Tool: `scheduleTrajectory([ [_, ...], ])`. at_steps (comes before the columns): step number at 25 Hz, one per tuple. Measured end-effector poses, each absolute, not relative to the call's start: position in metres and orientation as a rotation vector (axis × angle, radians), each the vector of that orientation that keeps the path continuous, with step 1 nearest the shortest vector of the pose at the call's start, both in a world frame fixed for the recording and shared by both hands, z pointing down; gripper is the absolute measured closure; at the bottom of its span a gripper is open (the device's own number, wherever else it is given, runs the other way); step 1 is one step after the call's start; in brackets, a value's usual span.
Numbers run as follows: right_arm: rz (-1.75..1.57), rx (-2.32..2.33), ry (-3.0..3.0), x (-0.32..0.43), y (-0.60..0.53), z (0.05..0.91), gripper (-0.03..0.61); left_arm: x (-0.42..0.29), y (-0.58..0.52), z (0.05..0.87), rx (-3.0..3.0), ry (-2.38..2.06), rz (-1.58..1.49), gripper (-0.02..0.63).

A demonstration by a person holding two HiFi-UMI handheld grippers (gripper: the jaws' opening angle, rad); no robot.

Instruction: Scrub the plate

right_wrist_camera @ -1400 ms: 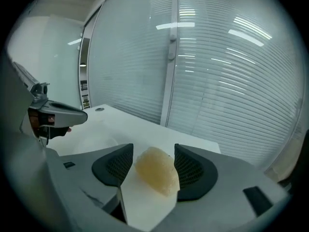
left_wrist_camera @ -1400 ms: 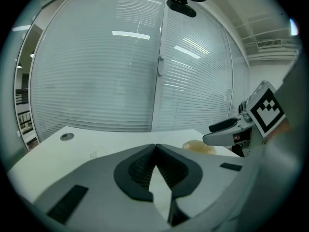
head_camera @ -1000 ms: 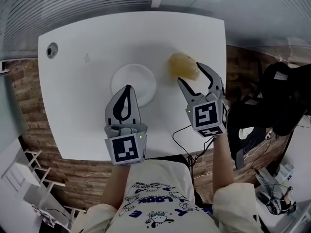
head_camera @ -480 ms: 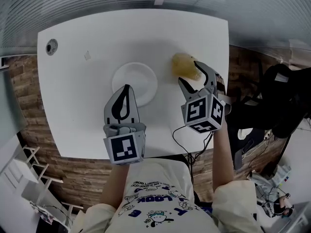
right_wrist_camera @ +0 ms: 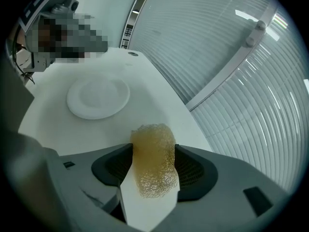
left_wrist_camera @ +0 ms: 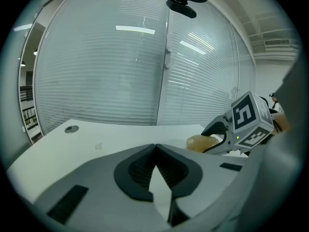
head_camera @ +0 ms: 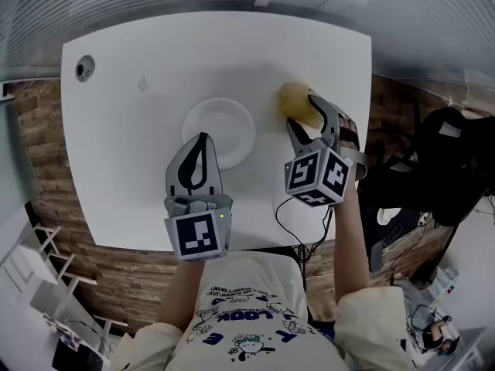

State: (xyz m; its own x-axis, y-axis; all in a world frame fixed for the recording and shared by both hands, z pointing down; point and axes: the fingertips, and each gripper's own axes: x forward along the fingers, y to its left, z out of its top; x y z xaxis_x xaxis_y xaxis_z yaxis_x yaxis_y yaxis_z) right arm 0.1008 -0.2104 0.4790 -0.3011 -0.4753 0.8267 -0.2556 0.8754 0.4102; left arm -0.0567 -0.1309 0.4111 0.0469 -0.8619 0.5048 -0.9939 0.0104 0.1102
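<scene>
Right gripper (right_wrist_camera: 153, 148) fingers wide apart, just been closing; sponge (right_wrist_camera: 152, 170) between them on the bench (head_camera: 131, 153). Left gripper (left_wrist_camera: 155, 146) fingers together, empty; plate (head_camera: 228, 122) just beyond tips.

A white tabletop (head_camera: 116, 130) is set on a brown brick-patterned floor (head_camera: 42, 137). Behind it, glass walls are covered by horizontal blinds (left_wrist_camera: 106, 71), and strip lights (left_wrist_camera: 135, 30) are reflected in them. A black chair (head_camera: 452, 161) is placed near the tabletop's right edge.

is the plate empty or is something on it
Empty: the white plate is bare in the right gripper view; the yellow scrubber lies off it, on the table.
</scene>
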Motion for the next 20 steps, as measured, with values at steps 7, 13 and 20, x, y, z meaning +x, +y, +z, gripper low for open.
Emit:
scheduleTrajectory([
  [7, -0.223, 0.513, -1.877, 0.1002, -0.2104, 0.4893, 0.364, -0.0604, -0.1288, 0.4139, 1.875, -1.866, 0.399, 0.580],
  [13, -0.149, 0.568, -1.919, 0.1013, -0.2089, 0.4892, 0.413, -0.0619, -0.1259, 0.4139, 1.868, -1.866, 0.401, 0.580],
  [20, -0.109, 0.574, -1.940, 0.0996, -0.2079, 0.4880, 0.448, -0.0669, -0.1212, 0.4167, 1.833, -1.880, 0.361, 0.580],
])
